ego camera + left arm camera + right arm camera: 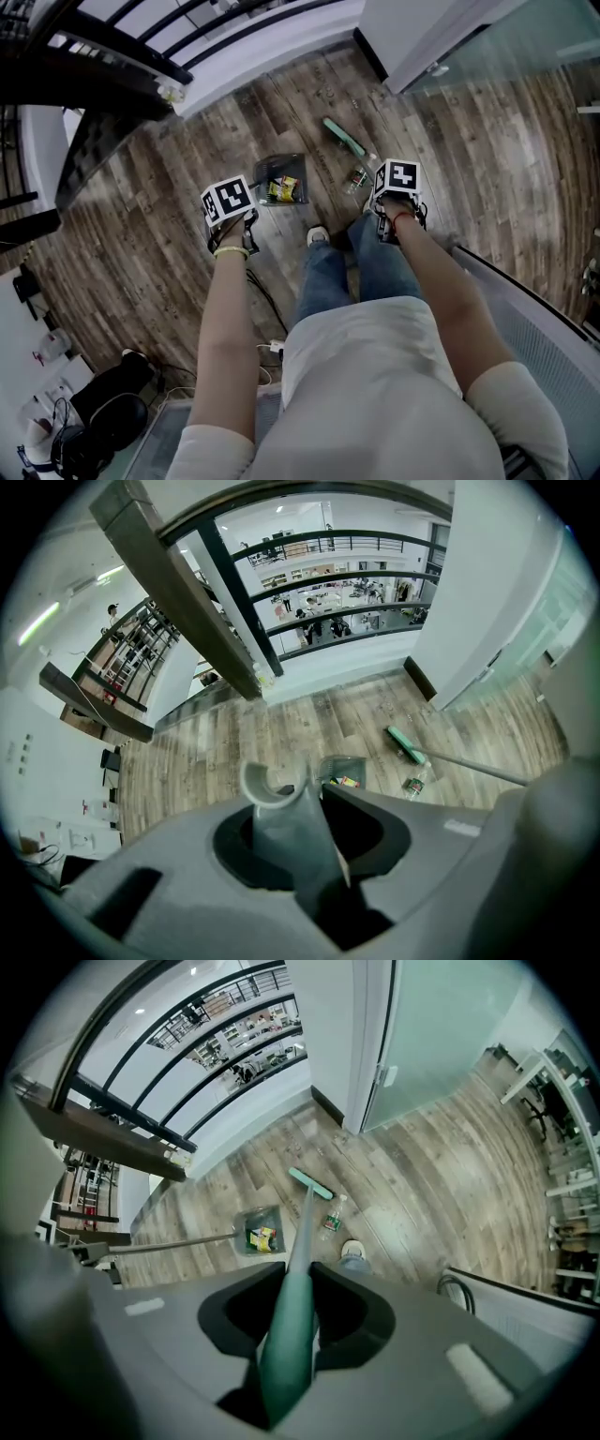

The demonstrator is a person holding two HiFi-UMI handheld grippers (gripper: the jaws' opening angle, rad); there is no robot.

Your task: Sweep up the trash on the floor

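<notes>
Left tongs point(311, 803) clamped on one grey dustpan point(270, 169) handle, right tongs point(300, 1283) on one green broom point(302, 1232); one bottle point(332, 1218) beside broom head.

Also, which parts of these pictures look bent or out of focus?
Head view: the floor planks curve toward the edges. Left gripper view: the dustpan handle is blurred. Right gripper view: the broom handle is soft, the railing bows.

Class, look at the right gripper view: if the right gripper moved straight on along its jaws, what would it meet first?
Most likely the broom head, since the right gripper, shut on the green broom handle, points down along it; the wooden floor lies just beyond. Depth is unclear.
</notes>
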